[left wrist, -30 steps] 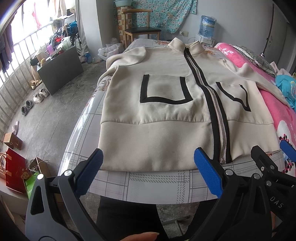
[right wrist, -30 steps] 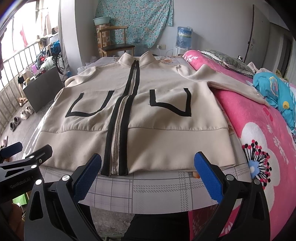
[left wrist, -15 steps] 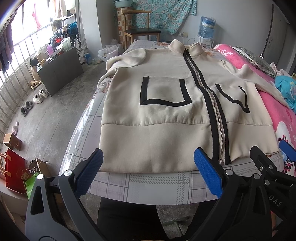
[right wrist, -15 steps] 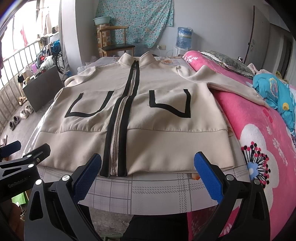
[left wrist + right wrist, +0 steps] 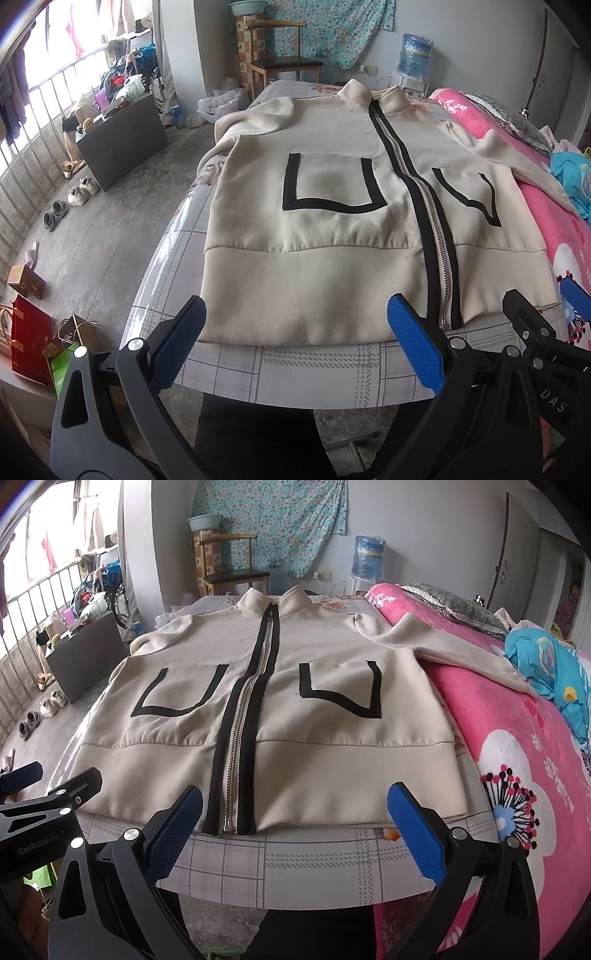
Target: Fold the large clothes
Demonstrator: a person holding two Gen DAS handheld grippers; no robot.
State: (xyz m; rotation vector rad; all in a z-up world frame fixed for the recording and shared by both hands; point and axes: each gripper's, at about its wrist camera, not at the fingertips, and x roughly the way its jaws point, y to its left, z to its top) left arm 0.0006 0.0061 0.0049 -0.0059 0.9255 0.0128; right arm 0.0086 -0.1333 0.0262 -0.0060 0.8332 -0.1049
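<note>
**Cream zip jacket spread flat, both tongs wide and empty at its hem**

The jacket (image 5: pixel 332 266) is cream-coloured, with a stand-up collar and a metal zipper (image 5: pixel 437 254) closed from hem to neck, flanked by two black bands. On each side of the zipper a chest pocket is outlined in black trim on three sides. A seam runs across the body above a broad plain hem band. The fabric lies mostly smooth, with slight puckers along that seam.

It lies front up on a surface (image 5: pixel 295 369) covered in a grey plaid cloth. Its long axis runs from the hem, at the near edge of the surface, straight away to the collar at the far end, so the collar points toward the wooden chair (image 5: pixel 284 59) beyond it. One sleeve folds back beside the body on the floor side; the other sleeve (image 5: pixel 461 653) stretches sideways off the jacket onto the pink floral blanket (image 5: pixel 517 757) that adjoins it.

The left tongs (image 5: pixel 295 343) hover just short of the hem, left of the zipper, their blue pads (image 5: pixel 181 339) spread wide with nothing between them. The right tongs (image 5: pixel 295 823) hang at the hem right of the zipper's lower end, likewise spread wide and empty. The two tools sit side by side, each visible at the edge of the other's view.
</note>
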